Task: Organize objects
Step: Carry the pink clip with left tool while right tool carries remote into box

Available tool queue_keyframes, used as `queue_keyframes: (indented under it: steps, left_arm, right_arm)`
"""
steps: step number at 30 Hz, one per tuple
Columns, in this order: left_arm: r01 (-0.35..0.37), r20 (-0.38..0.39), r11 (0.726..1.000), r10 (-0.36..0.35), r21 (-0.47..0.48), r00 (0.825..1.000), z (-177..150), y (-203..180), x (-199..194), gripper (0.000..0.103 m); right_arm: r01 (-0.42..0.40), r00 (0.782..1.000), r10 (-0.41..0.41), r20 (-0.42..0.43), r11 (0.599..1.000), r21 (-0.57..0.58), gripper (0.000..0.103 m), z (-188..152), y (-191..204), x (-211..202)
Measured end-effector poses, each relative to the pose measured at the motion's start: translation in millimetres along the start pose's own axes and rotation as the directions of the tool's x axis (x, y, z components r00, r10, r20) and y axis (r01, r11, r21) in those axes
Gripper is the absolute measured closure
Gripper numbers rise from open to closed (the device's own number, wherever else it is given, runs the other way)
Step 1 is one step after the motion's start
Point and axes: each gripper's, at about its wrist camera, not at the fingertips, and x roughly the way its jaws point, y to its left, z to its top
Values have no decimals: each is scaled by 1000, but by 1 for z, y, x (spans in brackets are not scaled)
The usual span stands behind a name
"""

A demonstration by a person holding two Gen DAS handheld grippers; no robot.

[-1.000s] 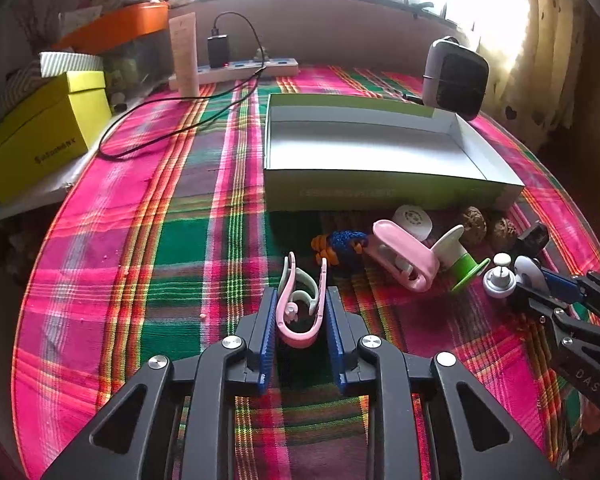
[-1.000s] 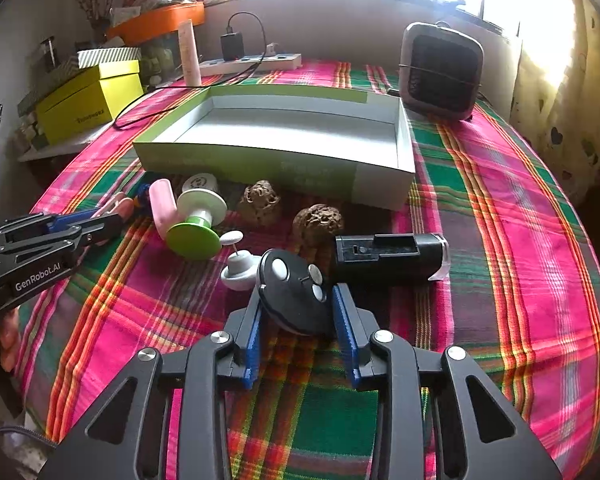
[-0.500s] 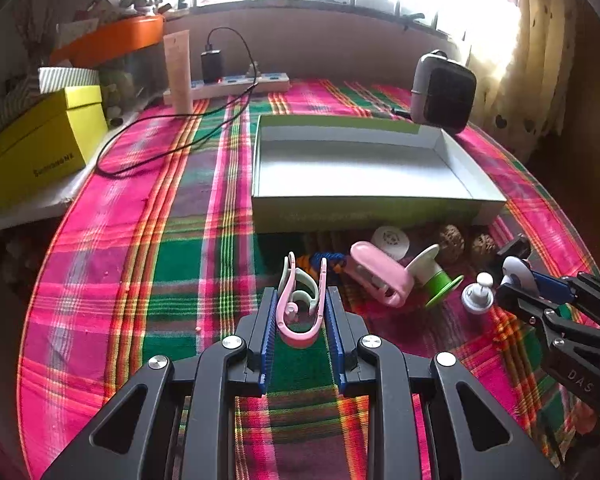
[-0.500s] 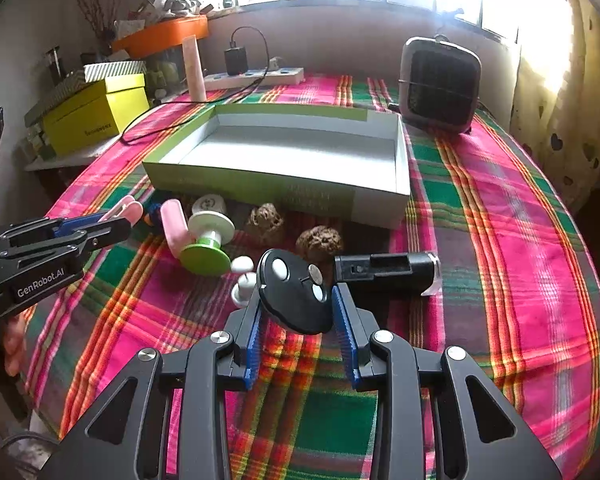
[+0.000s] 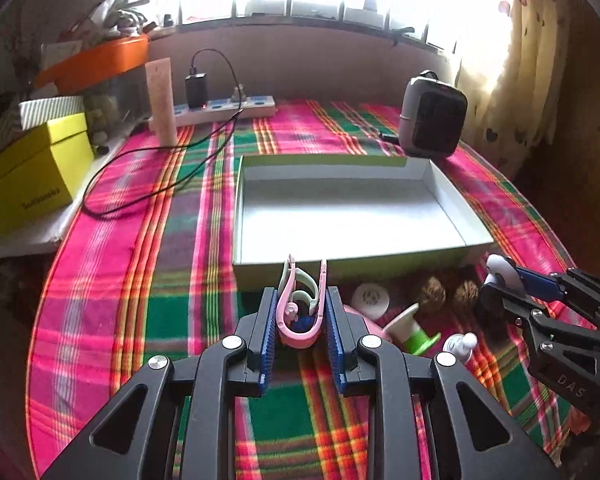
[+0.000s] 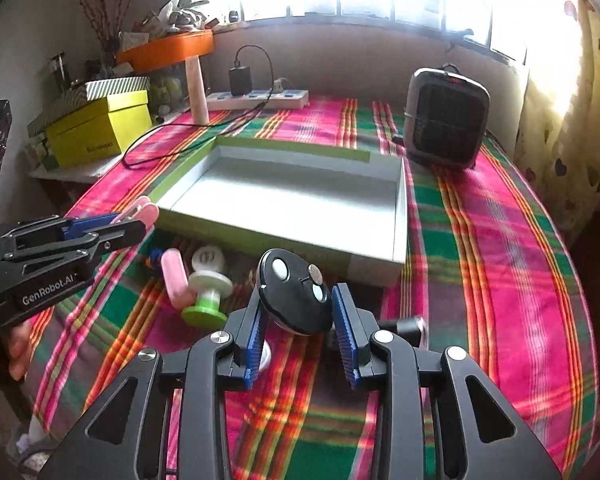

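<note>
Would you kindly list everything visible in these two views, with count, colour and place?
pink clip: 1, pink, in left hand-held gripper
remote fob: 1, black, in right hand-held gripper
tray: 1, green and white, table centre
walnuts: 2, brown, before tray
spool: 1, green and white, before tray
heater: 1, grey, behind tray
power strip: 1, white, table's far edge
yellow box: 1, side shelf
left hand-held gripper: shut
right hand-held gripper: shut

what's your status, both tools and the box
Left tool shut on pink clip. Right tool shut on black remote. Box empty, path clear.
</note>
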Motion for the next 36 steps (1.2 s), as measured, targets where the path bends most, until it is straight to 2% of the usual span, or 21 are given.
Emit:
queue_keyframes:
  steps: [16,20,36]
  left_arm:
    - [13,-8,1000,-13,-3,1000,39,-1,33,82]
    - [24,-30,1000,-24,-11,999,49,1,47,82]
    - [10,-64,1000,-11,-21,998,81,5,95,82]
  right_arm:
    - [-18,1000,17,-25,1000,-25,69,43,-2,36]
    - [-17,999,16,-35,999,-30,69,54,-4,50]
    - [9,992,-17,-121,998,-62,69,92,-19,115]
